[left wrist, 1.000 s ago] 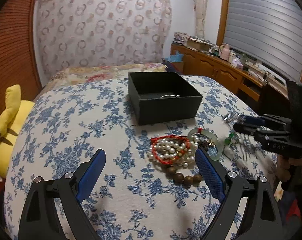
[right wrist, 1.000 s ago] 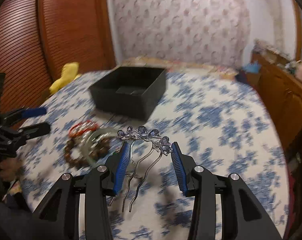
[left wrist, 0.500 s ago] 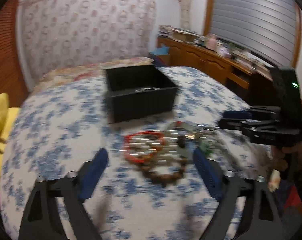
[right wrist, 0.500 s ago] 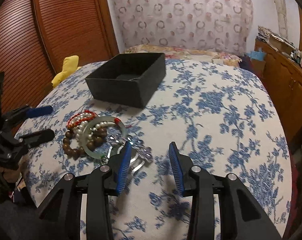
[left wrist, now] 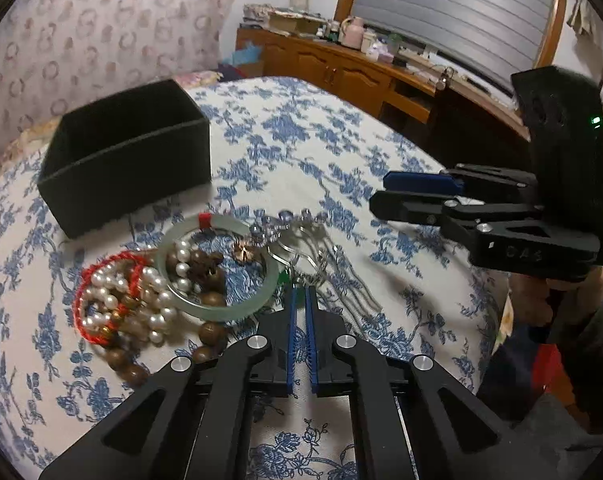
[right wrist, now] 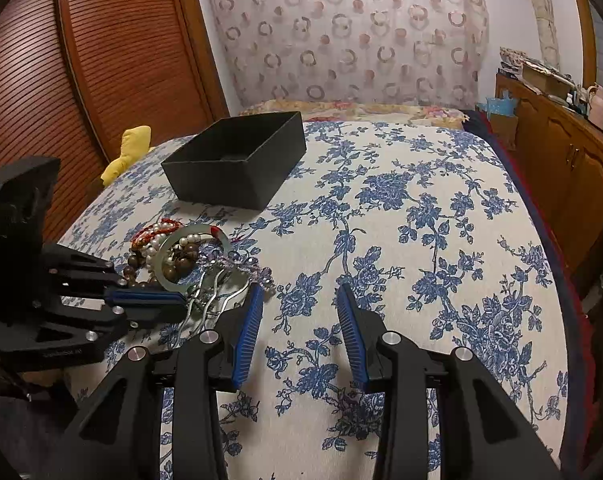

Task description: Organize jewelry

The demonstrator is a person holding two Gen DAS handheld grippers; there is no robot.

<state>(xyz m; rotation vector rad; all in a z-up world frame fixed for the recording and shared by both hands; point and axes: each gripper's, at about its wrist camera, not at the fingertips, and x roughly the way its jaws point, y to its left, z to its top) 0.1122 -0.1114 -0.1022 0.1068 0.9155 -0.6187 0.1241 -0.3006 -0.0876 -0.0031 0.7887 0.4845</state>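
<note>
A jewelry pile lies on the blue-flowered bed cover: a pale green bangle, pearl and red strands, brown wooden beads and a silver hairpin with blue gems. A small green pendant lies at the tips of my left gripper, whose jaws are nearly closed; I cannot tell if they pinch it. My right gripper is open and empty, just right of the hairpin. The black open box stands behind the pile.
A yellow plush toy lies at the bed's left edge by the wooden slatted doors. A wooden cabinet with clutter on top runs along the right wall. The bed cover stretches right of the pile.
My right gripper has set the hairpin down by the pile, let go and drawn back. My left gripper has moved right to the pile's near edge and closed its jaws.
</note>
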